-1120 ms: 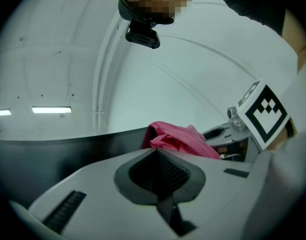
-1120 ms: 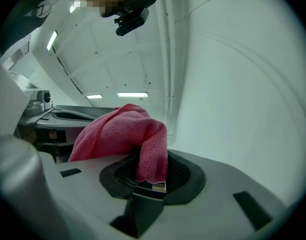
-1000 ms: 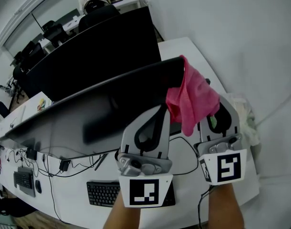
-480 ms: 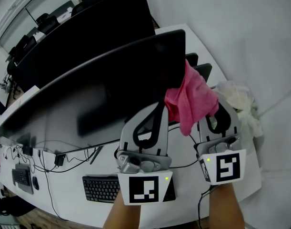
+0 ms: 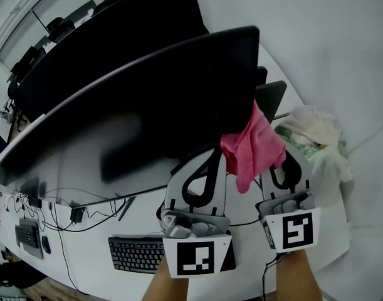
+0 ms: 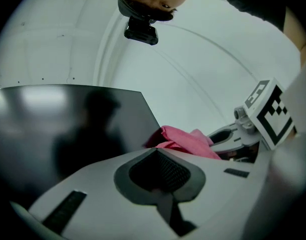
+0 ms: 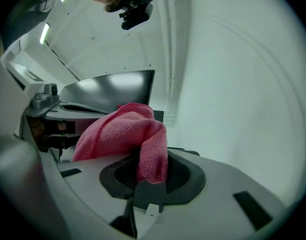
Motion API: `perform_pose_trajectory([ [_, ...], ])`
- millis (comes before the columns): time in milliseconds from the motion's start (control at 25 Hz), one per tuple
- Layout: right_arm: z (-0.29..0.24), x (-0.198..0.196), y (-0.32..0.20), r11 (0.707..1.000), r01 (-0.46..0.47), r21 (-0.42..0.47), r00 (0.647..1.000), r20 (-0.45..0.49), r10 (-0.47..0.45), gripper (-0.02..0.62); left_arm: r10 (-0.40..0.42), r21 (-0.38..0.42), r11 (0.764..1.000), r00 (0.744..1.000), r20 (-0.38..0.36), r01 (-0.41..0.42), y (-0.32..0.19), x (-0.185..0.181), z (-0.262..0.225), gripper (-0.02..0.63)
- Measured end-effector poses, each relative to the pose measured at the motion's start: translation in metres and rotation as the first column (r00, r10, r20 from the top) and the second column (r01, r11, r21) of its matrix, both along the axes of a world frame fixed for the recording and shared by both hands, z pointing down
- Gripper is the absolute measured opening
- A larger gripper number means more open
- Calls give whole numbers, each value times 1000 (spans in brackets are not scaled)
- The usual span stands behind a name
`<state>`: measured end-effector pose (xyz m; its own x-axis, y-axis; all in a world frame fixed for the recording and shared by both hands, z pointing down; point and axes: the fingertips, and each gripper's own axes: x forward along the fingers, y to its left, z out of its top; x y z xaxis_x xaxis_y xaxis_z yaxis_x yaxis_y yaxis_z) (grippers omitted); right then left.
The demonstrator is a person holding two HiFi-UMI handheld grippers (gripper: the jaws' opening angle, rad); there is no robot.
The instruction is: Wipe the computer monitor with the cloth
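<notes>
Pink cloth (image 5: pixel 251 144) — right edge of monitor (image 5: pixel 172 93)

Keyboard (image 5: pixel 136 254): lying on the white desk (image 5: pixel 88 242), just left of the left gripper (image 5: pixel 208 162).
Cables (image 5: pixel 97 207): trailing farther left.
Crumpled white bundle (image 5: pixel 313 129): sitting just right of the right gripper (image 5: pixel 284 162).

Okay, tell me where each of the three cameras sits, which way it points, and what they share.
Head view: on the person's head, looking steeply down at the monitor; forearms, left gripper and right gripper show.
Left gripper view: on the left gripper, facing up along its shut jaws past the monitor's corner; right gripper and the person's head camera show.
Right gripper view: on the right gripper, facing up along jaws clamped on the pink cloth; left gripper shows.
Shared: all three show cloth and monitor.
</notes>
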<state>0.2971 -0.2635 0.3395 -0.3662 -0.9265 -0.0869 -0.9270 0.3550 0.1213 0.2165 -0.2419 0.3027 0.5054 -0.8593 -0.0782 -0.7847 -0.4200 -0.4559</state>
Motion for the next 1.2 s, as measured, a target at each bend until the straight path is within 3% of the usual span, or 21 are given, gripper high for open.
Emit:
perform_pose_trajectory([
  [120,13,1,0,1000,2,-17,1000,-19,-2,109,8,-6,1000,1000,-5,-8,0,2,10,5],
  [320,30,2,2,999,-22,-39,999,32,23,109,12,-51,999,1000,-8,-12,3,4,36,5],
  [1200,119,3,3,983,-26,-182,1000,-21,23,109,-29,-162,987,999,-28,24,5,-9,110,5],
])
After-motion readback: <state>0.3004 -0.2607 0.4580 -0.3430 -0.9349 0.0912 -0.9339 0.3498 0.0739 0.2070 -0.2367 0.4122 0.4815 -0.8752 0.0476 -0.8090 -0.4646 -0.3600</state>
